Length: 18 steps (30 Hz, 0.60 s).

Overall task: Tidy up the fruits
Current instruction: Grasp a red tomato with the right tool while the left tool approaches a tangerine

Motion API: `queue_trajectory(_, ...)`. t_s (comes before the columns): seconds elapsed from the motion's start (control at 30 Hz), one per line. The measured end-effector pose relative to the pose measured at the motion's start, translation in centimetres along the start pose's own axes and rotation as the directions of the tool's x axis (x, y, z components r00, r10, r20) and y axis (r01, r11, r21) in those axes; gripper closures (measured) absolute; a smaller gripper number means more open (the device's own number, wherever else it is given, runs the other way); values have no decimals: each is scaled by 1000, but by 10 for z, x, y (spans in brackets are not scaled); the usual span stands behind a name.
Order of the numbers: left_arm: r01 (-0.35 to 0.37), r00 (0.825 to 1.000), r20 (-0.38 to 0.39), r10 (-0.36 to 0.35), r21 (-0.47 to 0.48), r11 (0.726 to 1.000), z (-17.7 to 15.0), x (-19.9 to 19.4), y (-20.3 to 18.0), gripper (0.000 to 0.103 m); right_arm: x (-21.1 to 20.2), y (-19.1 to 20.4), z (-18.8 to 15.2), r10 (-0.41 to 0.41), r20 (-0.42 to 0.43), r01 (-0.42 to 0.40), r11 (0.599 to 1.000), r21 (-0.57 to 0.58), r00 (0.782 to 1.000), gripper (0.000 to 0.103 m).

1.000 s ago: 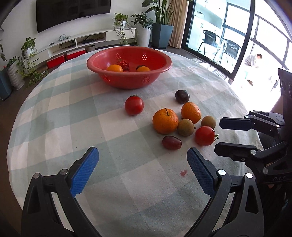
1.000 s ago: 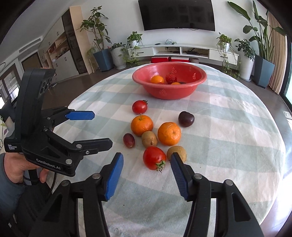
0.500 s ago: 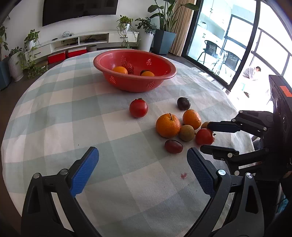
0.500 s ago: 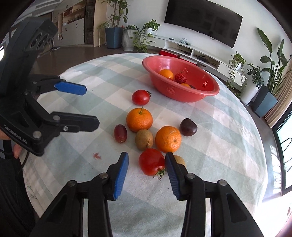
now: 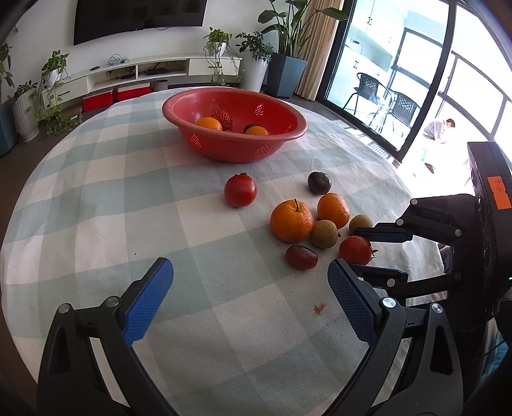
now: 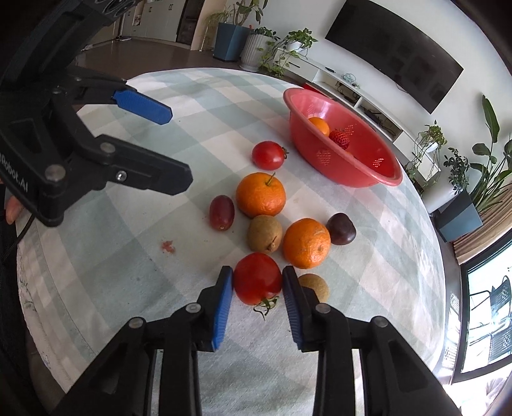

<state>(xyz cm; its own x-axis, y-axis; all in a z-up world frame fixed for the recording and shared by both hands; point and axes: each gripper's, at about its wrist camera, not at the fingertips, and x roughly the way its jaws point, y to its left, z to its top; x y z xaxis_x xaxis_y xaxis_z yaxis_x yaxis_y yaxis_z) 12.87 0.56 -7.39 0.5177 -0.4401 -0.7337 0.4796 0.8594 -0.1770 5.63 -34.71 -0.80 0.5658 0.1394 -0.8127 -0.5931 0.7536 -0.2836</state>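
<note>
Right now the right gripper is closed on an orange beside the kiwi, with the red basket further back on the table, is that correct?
Not quite: the right gripper is closed on a tomato, not an orange, as the right wrist view shows. The kiwi sits beside it, and the red basket stands further back.

Beyond the tips of the left hand-held gripper, a white wall (image 5: 38, 28) carries a large black flat-screen television (image 5: 137, 16). Under it runs a long, low white media shelf (image 5: 128, 73) with open compartments and two red storage boxes (image 5: 115, 96) below. Potted green plants (image 5: 54, 70) trail along that shelf, and taller ones stand in a white ribbed planter (image 5: 252, 75) and a dark blue-grey square planter (image 5: 286, 76). To that gripper's right, beige curtains (image 5: 320, 48) edge black-framed glass doors (image 5: 400, 80) — daylight pours in, and black mesh chairs (image 5: 384, 102) stand outside. The floor (image 5: 12, 163) is dark brown.
</note>
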Motion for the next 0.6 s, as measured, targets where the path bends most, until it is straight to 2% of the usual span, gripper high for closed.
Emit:
queue_trajectory(0.1,-8,1000,-7,8,21,1000,-1,2,-4,5,-5,-5,-4,17,20,-18,999,49,1000,69)
queue_trajectory(0.2,-16,1000,-15,17,44,999,-1,4,-9,5,-18,-18,-12,40,83,-53,987,155,996,69)
queue_trajectory(0.3,-15,999,-30,17,61,998,-1,7,-18,5,-31,-35,-24,67,172,-116,949,292,983,69)
queue_trajectory(0.37,-24,999,-46,27,67,997,0,11,-24,5,-34,-44,-31,80,201,-149,922,357,976,69)
queue_trajectory(0.5,-47,995,-84,53,69,997,1,22,-32,5,-38,-49,-34,88,244,-182,900,396,966,69)
queue_trajectory(0.6,-42,996,-80,45,43,998,7,27,-33,5,-38,-52,-37,106,269,-214,883,418,957,69)
